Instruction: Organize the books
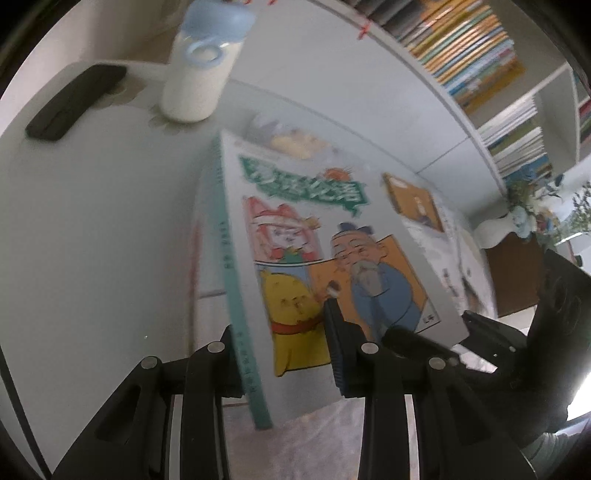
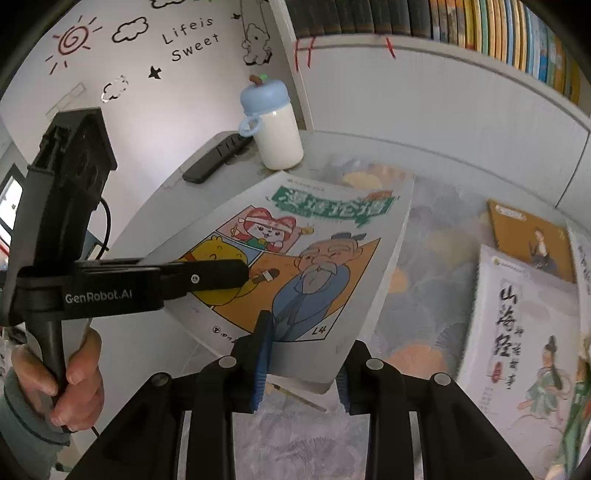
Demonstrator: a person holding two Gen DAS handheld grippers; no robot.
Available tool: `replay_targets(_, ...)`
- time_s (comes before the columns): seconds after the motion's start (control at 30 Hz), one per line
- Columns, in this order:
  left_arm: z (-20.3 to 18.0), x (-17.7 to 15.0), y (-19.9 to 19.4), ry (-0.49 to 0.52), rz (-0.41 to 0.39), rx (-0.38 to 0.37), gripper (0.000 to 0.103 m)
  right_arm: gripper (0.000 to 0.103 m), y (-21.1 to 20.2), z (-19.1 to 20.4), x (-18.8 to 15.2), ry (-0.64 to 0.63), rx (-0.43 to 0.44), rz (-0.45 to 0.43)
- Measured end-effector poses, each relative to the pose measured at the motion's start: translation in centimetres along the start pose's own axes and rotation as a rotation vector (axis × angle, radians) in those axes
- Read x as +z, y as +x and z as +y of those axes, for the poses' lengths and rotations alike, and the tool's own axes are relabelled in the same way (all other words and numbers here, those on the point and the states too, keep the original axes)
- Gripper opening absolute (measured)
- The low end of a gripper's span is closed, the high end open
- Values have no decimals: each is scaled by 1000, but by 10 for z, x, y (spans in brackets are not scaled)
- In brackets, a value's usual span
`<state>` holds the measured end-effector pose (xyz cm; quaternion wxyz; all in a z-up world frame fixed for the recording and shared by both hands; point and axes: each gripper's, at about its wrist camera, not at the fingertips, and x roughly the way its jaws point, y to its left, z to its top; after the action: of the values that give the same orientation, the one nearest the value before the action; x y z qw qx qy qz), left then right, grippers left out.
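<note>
Glossy card cover: the comic book (image 2: 314, 254) (thin, light, likely slippery) is pinched at its near edge by both hand-held grippers, left (image 1: 280, 343) and right (image 2: 303, 354), short of the white bottle (image 2: 279, 138).

Comic book (image 1: 332, 236) title blurred, shelf books (image 1: 472, 55) cut off, spines unreadable

Both wrist cams look steeply down, close over the desk (image 1: 92, 229). Shared: comic book (image 1: 325, 236) (image 2: 314, 258), bottle (image 1: 199, 74) (image 2: 277, 129), bookshelf (image 1: 476, 62) (image 2: 480, 26).
</note>
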<state>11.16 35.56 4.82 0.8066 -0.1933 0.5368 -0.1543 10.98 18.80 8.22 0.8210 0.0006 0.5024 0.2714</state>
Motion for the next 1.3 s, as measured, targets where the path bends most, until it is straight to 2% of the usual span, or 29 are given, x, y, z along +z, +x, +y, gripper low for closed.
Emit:
replay_targets(0.1,19,-7,-1,-56,13,23,32,29,13,-4,-4,27,6,29)
replay_targets(0.17,31,-5,-3,-103,7,12,32,29,21,-5,-8,34,7,52)
replay_targets(0.27,38,-3,-7,-124,-15,17,33,29,32,-4,-11,45,16,78)
replay_targets(0.47,26,-3,-14,-83,-33,87,35,34,35,-4,-11,54,13,83)
replay_targets(0.57,17,-5,-23,-52,-40,139,37,46,34,-5,-15,61,19,101)
replay_targets(0.67,9,-10,-38,-28,-62,189,38,48,26,-10,-24,64,-4,108)
replay_targets(0.83,-10,-26,-66,-11,-98,210,40,51,-10,-27,-50,104,-18,84)
replay_targets(1.07,-80,-54,-78,88,-103,168,44,55,-96,-53,-103,169,-79,-9)
replay_targets(1.17,-119,-67,-71,152,-87,157,54,56,-129,-70,-131,213,-114,-32)
replay_targets(1.23,-146,-75,-65,193,-85,155,69,56,-144,-81,-147,245,-137,-42)
replay_targets(1.3,-173,-83,-59,216,-70,124,69,56,-164,-98,-169,293,-153,-54)
